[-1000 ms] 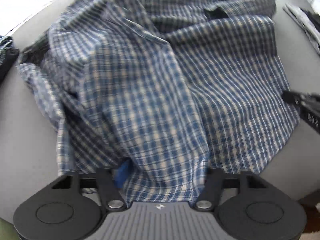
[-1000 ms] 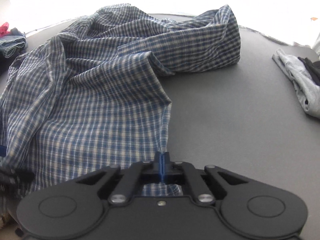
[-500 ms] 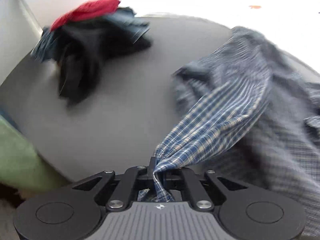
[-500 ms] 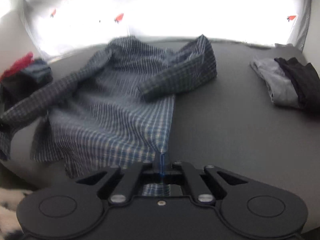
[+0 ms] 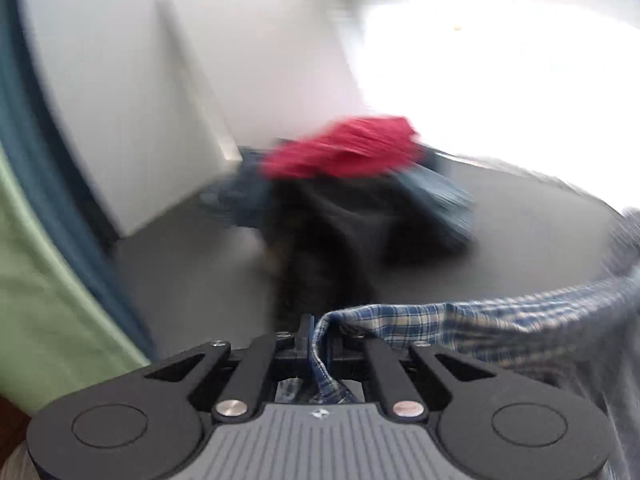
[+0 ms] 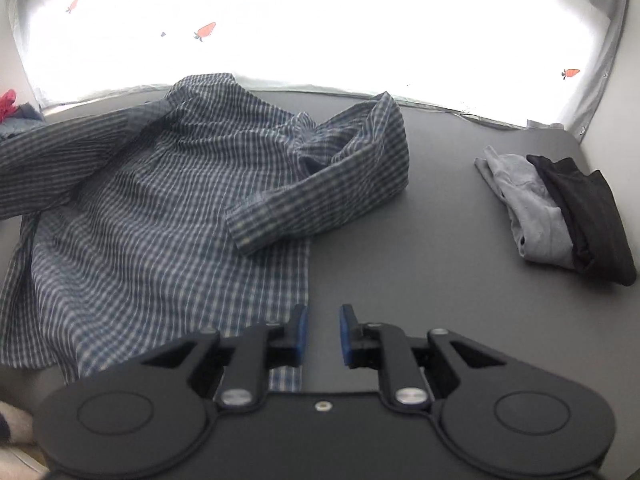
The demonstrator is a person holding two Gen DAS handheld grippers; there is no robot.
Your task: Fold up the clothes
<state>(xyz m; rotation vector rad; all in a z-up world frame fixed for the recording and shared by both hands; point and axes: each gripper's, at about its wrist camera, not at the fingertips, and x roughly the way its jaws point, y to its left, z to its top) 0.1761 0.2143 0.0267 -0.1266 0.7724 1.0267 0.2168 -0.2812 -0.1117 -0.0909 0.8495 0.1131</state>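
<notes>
One tool (image 5: 316, 344) pinches the plaid shirt (image 6: 168, 216); the other tool (image 6: 323, 334) gapes.

Left wrist view: heavy motion blur across the upper and middle frame, the red garment (image 5: 344, 148) smeared; only the hand-held gripper (image 5: 316, 340) at bottom is sharp. Upper right blown out white. Right wrist view: sharp, backlit by the overexposed window (image 6: 320, 32) along the top; worktop (image 6: 440, 240) evenly lit, soft shadows. Fisheye bending and dark corners in both.
</notes>
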